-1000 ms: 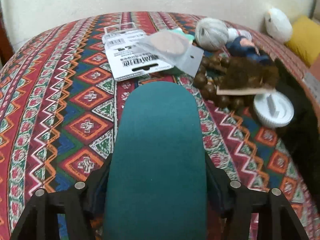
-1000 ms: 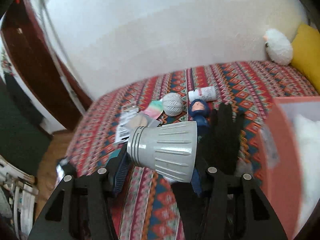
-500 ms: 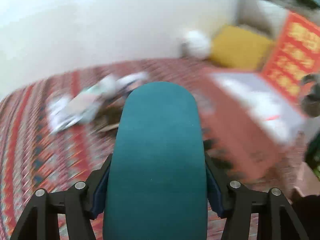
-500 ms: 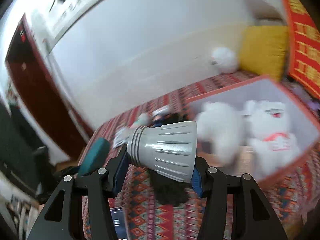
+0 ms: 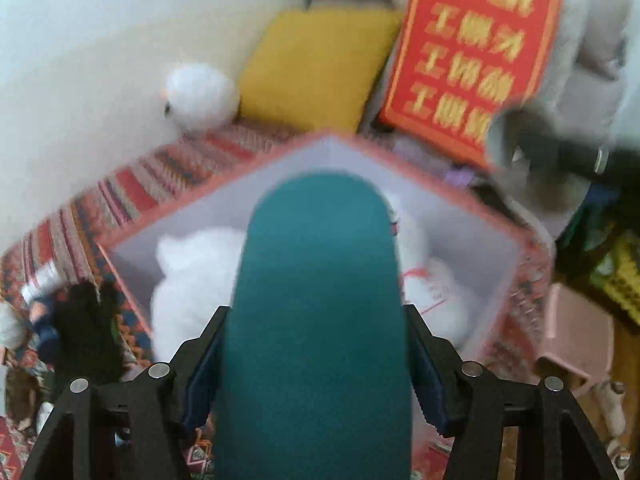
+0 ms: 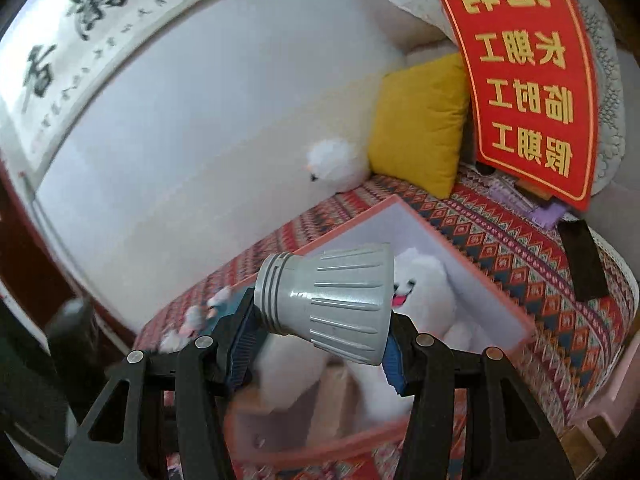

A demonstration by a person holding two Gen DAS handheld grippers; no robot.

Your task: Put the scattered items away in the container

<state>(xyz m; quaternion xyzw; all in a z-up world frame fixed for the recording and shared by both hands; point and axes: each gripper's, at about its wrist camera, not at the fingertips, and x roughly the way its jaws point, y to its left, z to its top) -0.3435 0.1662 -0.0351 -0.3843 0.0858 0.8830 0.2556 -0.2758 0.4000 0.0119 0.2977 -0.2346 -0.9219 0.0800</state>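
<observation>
My left gripper (image 5: 316,376) is shut on a long teal oval case (image 5: 316,320), which hangs over the pink-rimmed box (image 5: 224,194). White plush toys (image 5: 188,280) lie inside that box. My right gripper (image 6: 320,344) is shut on a grey ribbed cone-shaped part (image 6: 332,304), held above the near side of the same box (image 6: 472,248), where a white plush dog (image 6: 420,284) sits. In the left wrist view the grey part (image 5: 532,160) and the right gripper show blurred at the upper right.
Left of the box on the patterned cloth (image 5: 132,184) lie a black glove (image 5: 86,328), a small doll and a white tube (image 5: 42,282). A yellow cushion (image 6: 416,120), a white plush (image 6: 336,160) and a red sign (image 6: 528,68) stand behind. A black phone (image 6: 582,256) lies right.
Both grippers have swung from the scattered items to over the box, each still holding its object. The right gripper has come lower and closer to the box.
</observation>
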